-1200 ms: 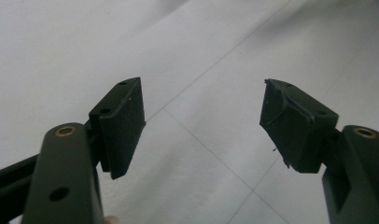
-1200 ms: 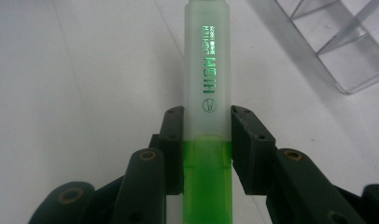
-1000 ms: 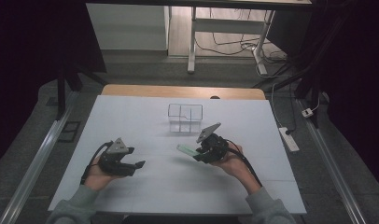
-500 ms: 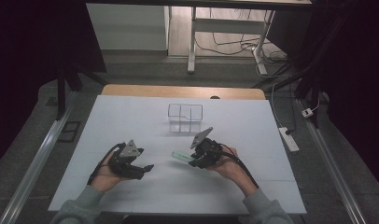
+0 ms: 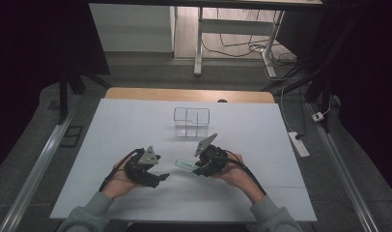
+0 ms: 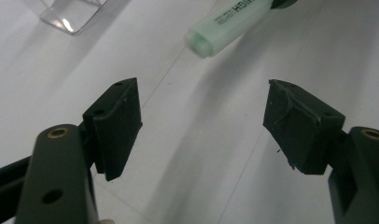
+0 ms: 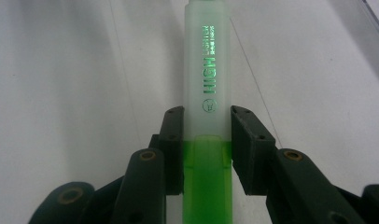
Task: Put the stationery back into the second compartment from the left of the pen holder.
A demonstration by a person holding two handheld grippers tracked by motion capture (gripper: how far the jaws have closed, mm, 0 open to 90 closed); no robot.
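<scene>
The right tool (image 5: 196,167) has its jaws closed on a green highlighter (image 7: 207,93), clamped near the line where the frosted cap meets the bright green body, with the capped end sticking out toward the middle of the frame in the high view, just above the white tabletop (image 5: 112,125). The left tool (image 6: 201,121) stands wide open with nothing between its black pads, and in its own view the cap end sits at the upper middle, a little beyond the jaws. It looks to me like a cap pull is being set up. To do it well, I'd bring the left tool straight along the pen's axis, close squarely on the cap alone, and pull in line, not sideways. The right grip seems to overlap the cap's edge, which could hold it back. A clear compartment box (image 5: 191,122) waits farther up the frame.
</scene>
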